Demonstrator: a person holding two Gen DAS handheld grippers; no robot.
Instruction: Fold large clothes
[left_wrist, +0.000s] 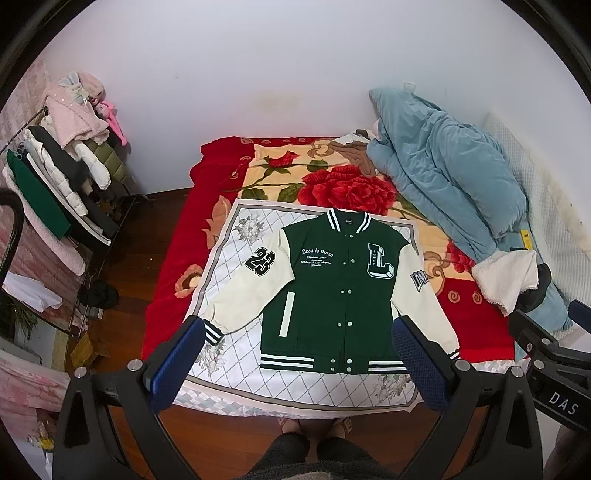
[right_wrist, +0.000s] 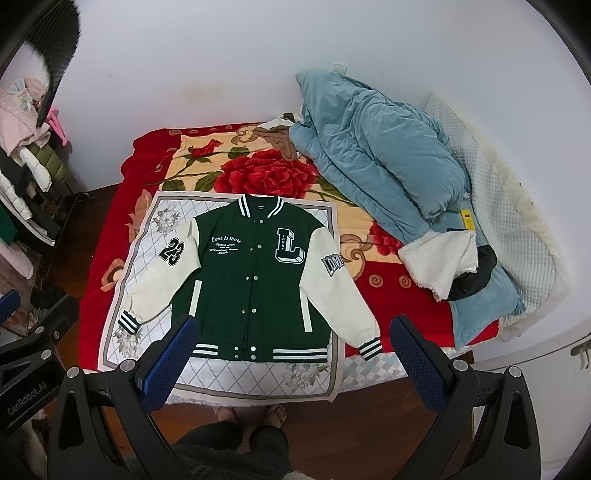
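Note:
A green varsity jacket (left_wrist: 332, 291) (right_wrist: 255, 273) with cream sleeves lies flat, front up and buttoned, on a white patterned cloth (left_wrist: 229, 354) (right_wrist: 207, 373) spread over the bed. Its sleeves slant down and outward, with striped cuffs at both ends. My left gripper (left_wrist: 299, 354) hovers open above the hem, holding nothing. My right gripper (right_wrist: 295, 347) also hangs open over the jacket's lower edge and right cuff, and it is empty too. Each view catches the other gripper's body at its edge.
A red rose blanket (left_wrist: 351, 188) covers the bed. A blue quilt (left_wrist: 443, 177) (right_wrist: 388, 155) and a white towel (right_wrist: 439, 266) are heaped on the right. A loaded clothes rack (left_wrist: 66, 184) stands to the left on the wooden floor. A person's feet (left_wrist: 314, 424) are at the bed's near edge.

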